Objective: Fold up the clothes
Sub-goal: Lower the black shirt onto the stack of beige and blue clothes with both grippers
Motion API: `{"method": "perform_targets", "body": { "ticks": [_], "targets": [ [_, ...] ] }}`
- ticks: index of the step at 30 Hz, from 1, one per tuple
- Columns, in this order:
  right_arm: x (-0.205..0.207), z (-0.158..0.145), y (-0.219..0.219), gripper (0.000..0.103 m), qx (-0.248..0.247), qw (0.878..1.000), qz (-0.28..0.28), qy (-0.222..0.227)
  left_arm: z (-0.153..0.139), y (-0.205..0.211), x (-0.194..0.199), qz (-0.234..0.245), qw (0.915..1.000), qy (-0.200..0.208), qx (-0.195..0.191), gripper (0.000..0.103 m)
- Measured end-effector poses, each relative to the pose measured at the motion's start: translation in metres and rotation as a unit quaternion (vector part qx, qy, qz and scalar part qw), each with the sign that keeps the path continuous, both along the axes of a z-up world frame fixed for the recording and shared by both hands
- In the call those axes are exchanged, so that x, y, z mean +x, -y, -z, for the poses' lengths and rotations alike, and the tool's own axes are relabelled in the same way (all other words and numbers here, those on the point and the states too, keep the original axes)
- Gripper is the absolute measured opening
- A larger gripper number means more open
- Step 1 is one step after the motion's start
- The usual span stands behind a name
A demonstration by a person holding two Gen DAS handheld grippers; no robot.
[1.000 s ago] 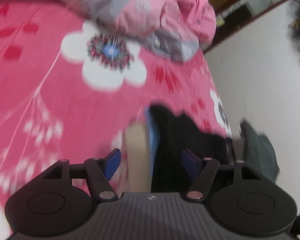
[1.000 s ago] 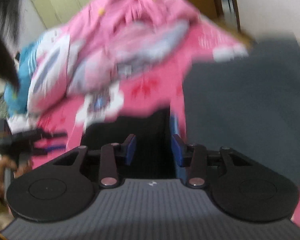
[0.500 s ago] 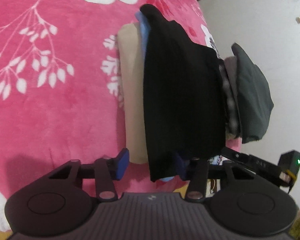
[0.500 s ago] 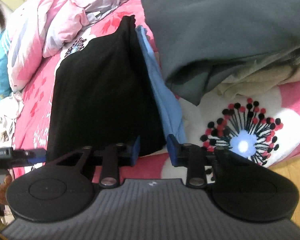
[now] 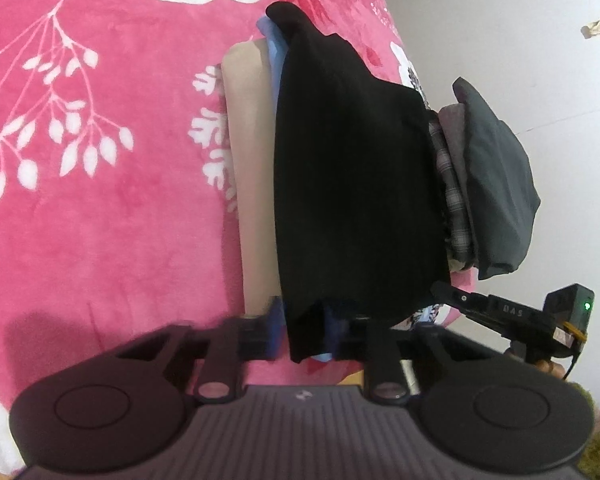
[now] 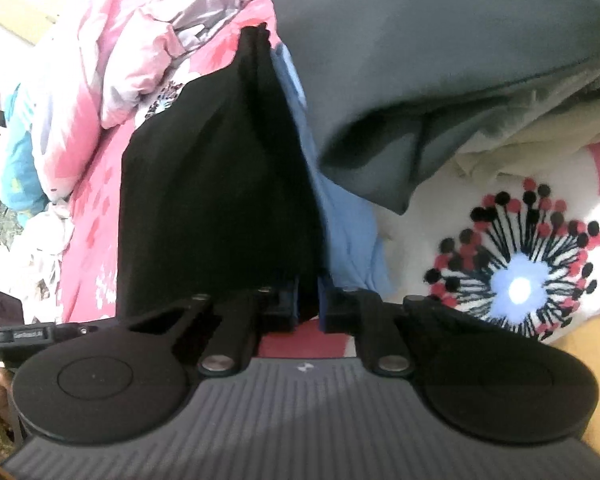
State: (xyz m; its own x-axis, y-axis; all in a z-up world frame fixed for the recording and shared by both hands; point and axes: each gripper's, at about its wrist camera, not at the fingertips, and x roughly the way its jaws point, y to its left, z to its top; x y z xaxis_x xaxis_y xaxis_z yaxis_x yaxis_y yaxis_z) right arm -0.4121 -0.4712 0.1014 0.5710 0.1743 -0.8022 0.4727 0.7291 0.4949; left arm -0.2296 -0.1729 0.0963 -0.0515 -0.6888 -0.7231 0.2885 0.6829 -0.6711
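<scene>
On the pink flowered blanket [image 5: 100, 200], a folded black garment [image 5: 352, 184] lay on top of a small stack, over a light blue piece [image 6: 348, 224] and a beige one [image 5: 252, 184] that stuck out along one side. Just beside this stack sat a second pile topped by a dark grey garment [image 5: 496, 168], with checked cloth [image 5: 452, 184] showing under it. The left gripper [image 5: 312, 338] was at the near edge of the stack, its jaws partly apart around the hanging corner of the black garment and the blue layer; I could not tell whether they pinched it. The right gripper [image 6: 308, 308] had its jaws nearly closed on the black garment's other near corner, cloth pressed between the blue pads. A rumpled pink quilt [image 6: 140, 40] lay further up the bed.
</scene>
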Motion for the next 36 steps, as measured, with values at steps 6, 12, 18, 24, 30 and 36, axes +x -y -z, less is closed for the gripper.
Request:
{"method": "perform_targets", "body": {
  "ticks": [6, 12, 18, 24, 30, 36],
  "targets": [
    [0.001, -0.025, -0.001, 0.004, -0.020, 1.000, -0.008, 0.010, -0.018, 0.003, 0.003, -0.001, 1.0000, 0.004, -0.008, 0.003],
    [0.007, -0.065, 0.004, 0.004, -0.048, 0.998, -0.012, 0.024, -0.054, 0.013, 0.008, 0.014, 0.9985, 0.029, -0.043, 0.003],
    [0.009, -0.048, 0.004, 0.004, -0.069, 0.997, -0.021, -0.018, -0.021, 0.022, 0.001, 0.046, 0.9989, 0.013, 0.002, 0.003],
    [0.010, -0.036, -0.002, 0.004, -0.091, 0.995, -0.025, -0.037, -0.022, 0.015, 0.000, 0.043, 0.9987, 0.025, 0.011, 0.003],
    [0.010, -0.007, -0.007, 0.009, -0.139, 0.981, -0.050, -0.122, -0.033, 0.006, 0.002, 0.031, 0.9975, 0.055, 0.032, 0.039],
    [0.003, -0.066, -0.022, 0.009, -0.203, 0.969, -0.119, -0.076, -0.044, -0.003, 0.004, 0.020, 0.9947, 0.085, 0.053, 0.046]
  ]
}}
